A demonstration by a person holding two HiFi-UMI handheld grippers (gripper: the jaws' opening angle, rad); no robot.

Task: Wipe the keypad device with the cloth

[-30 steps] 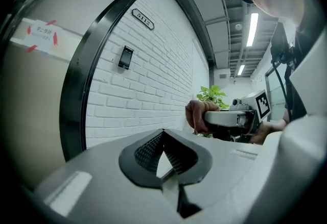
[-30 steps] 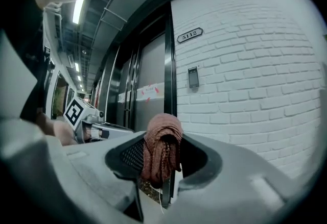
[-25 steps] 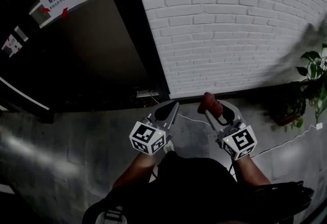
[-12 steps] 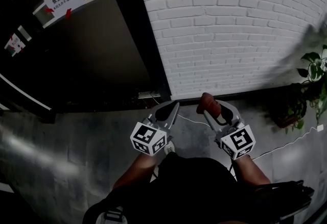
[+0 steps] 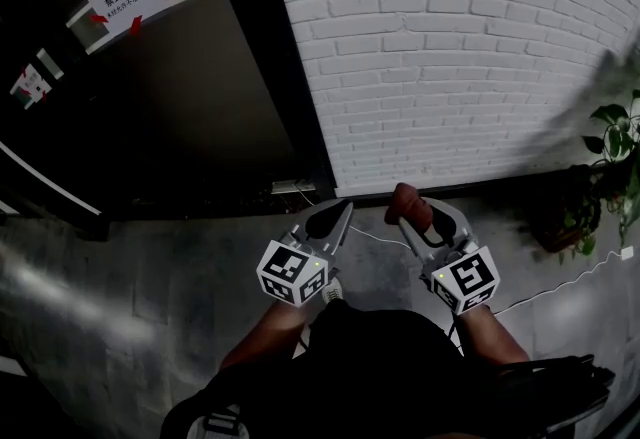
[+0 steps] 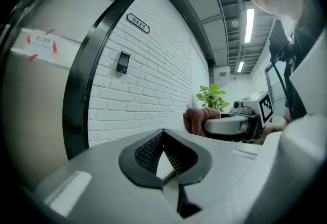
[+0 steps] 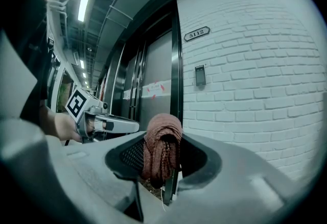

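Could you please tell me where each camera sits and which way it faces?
Head view: on the person's head, facing steeply down at the floor by the brick wall; forearms, left gripper and right gripper show.
Left gripper view: on that gripper, facing the brick wall along its shut, empty jaws; right gripper shows.
Right gripper view: on that gripper, facing the brick wall along jaws shut on the cloth; left gripper shows.
Both gripper views share the keypad device.
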